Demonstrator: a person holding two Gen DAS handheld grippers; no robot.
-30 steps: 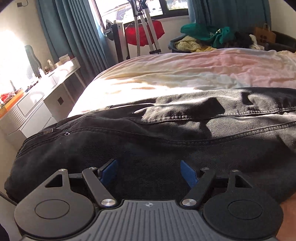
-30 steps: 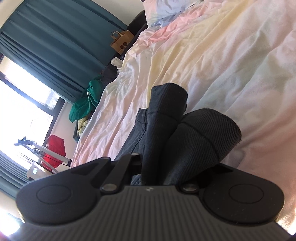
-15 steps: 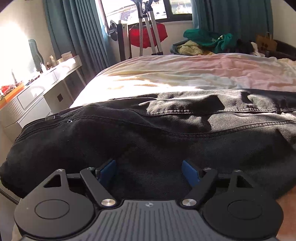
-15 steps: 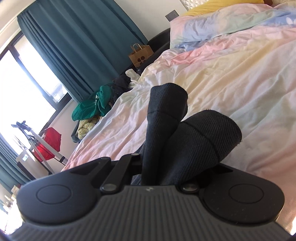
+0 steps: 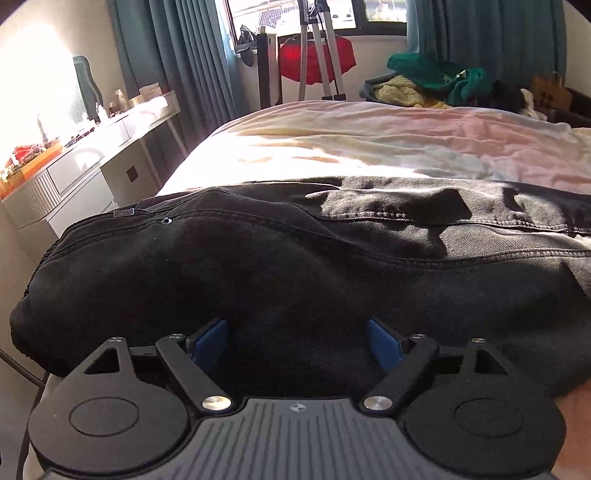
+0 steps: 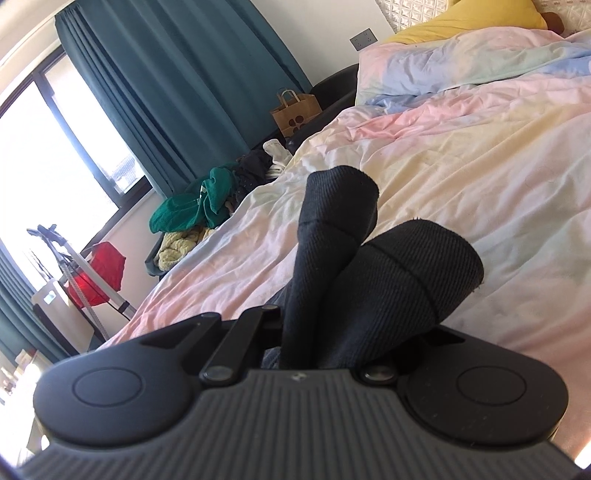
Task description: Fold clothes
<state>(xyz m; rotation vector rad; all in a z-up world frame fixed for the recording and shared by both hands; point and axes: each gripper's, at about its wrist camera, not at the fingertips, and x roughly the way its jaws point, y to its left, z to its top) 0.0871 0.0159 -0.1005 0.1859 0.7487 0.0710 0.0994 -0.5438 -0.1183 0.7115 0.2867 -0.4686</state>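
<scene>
**Left jaws widening over jeans; right clamped on dark cuffs**

Since 1 s ago the right wrist view has swung round: the yellow pillow (image 6: pixel 476 18) and pastel pillow (image 6: pixel 480 62) at the head of the bed now show, where before only curtain and sheet filled the top. Left wrist view has crept sideways a little; the window sits more central than before.

Left gripper (image 5: pixel 297 345): jaws opening, blue pads (image 5: pixel 210 341) set wide apart. Black denim jeans (image 5: pixel 295 266) lie spread across the near edge of the pastel tie-dye bedsheet (image 5: pixel 369 147), waistband end w/ rivet to the left. Denim bulges up btwn the two pads, but pads don't press on it; can't tell if cloth brushes them.

Right gripper (image 6: pixel 306 354): closed down tight, gripping two black ribbed knit cuffs (image 6: pixel 399 280) that stick up and forward from the jaws, one upright, one leaning right. Both are raised clear of the sheet. Bit of dark denim shows just under them by the jaw linkage.

Bkgd: teal curtains (image 6: pixel 184 92), brown paper bag (image 6: pixel 295 114), heap of green and yellow clothes (image 6: pixel 192 218), red garment on a stand (image 5: pixel 314 59), white dresser (image 5: pixel 85 173) at left.
</scene>
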